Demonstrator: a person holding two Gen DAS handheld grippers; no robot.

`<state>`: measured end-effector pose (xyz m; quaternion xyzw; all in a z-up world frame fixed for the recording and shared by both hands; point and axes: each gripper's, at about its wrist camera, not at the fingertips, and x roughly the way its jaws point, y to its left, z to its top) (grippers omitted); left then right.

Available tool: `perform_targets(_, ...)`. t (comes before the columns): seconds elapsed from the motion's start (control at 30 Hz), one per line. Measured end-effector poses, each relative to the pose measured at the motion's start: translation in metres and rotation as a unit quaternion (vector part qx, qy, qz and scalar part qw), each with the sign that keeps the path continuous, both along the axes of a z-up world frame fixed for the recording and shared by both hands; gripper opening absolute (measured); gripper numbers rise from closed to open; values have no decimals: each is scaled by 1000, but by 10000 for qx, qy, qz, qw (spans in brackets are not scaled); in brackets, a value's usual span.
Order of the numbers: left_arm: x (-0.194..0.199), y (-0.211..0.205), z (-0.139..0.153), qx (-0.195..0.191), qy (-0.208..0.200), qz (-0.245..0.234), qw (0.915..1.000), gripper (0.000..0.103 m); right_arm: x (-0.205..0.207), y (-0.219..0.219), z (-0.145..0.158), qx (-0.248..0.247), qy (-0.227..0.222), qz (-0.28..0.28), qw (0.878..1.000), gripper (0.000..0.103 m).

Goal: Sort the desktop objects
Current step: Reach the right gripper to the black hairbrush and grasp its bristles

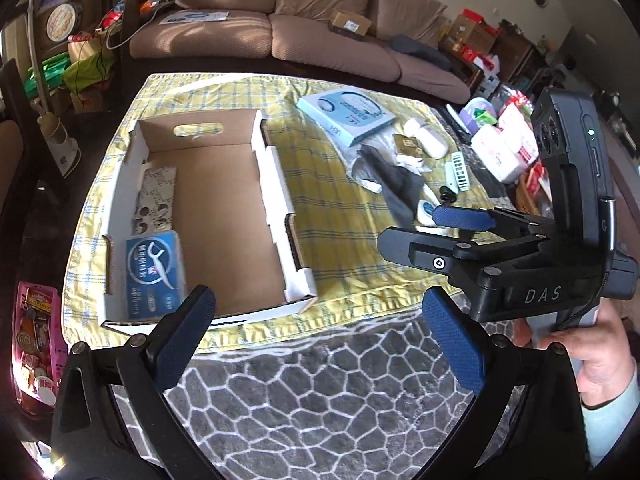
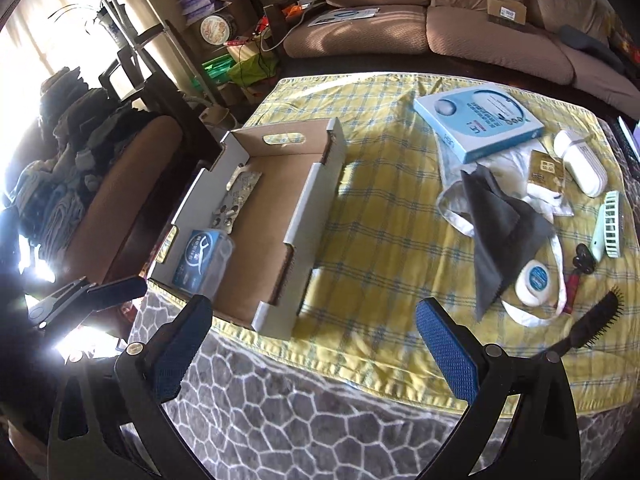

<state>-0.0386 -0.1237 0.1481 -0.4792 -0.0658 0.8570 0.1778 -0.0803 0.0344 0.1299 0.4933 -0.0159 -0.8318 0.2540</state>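
Note:
A shallow cardboard box [image 1: 276,184] [image 2: 312,208] sits on the left of the yellow checked cloth [image 1: 332,224]. Inside it lie a blue floss-pick case [image 1: 154,272] [image 2: 202,258] and a patterned grey sheet [image 1: 156,196]. To the right lie a light blue flat box [image 2: 480,120], a grey cloth [image 2: 500,232], a white round container [image 2: 534,280], a black hairbrush [image 2: 596,320], a mint fan [image 2: 608,224] and a white bottle [image 2: 580,168]. My left gripper [image 1: 320,344] hangs open and empty over the table's near edge. My right gripper [image 2: 316,344] [image 1: 412,227] is open too, holding nothing.
A grey honeycomb-patterned cover [image 2: 304,408] shows under the yellow cloth at the near edge. A brown sofa [image 1: 280,20] runs behind the table. A chair piled with clothes [image 2: 80,168] stands to the left. Packages and a basket [image 1: 504,148] crowd the far right.

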Motion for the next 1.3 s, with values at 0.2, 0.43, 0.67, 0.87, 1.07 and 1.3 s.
perform_targets(0.2, 1, 85, -6, -239, 176, -783, 9965, 103, 19, 105, 13, 178, 480, -522, 9973, 103)
perform_targets(0.43, -7, 194, -46, -493, 268, -1612, 9853, 98, 12, 211, 1, -101, 306, -1518, 9879, 103)
perform_targets(0.67, -36, 246, -100, -810, -36, -1779, 9807, 64, -15, 274, -37, -554, -210, -2177, 9742, 103)
perform_targets(0.87, -47, 255, -114, -844, -83, -1922, 9777, 64, -50, 315, -80, -586, -721, -2730, 9575, 103)
perform_targets(1.07, -52, 263, -126, -1009, -66, -2009, 9744, 55, -68, 321, -96, -559, -811, -2820, 9543, 101)
perform_targets(1.3, -50, 267, -127, -800, -47, -2170, 9729, 31, -82, 309, -101, -309, -682, -2853, 9555, 93)
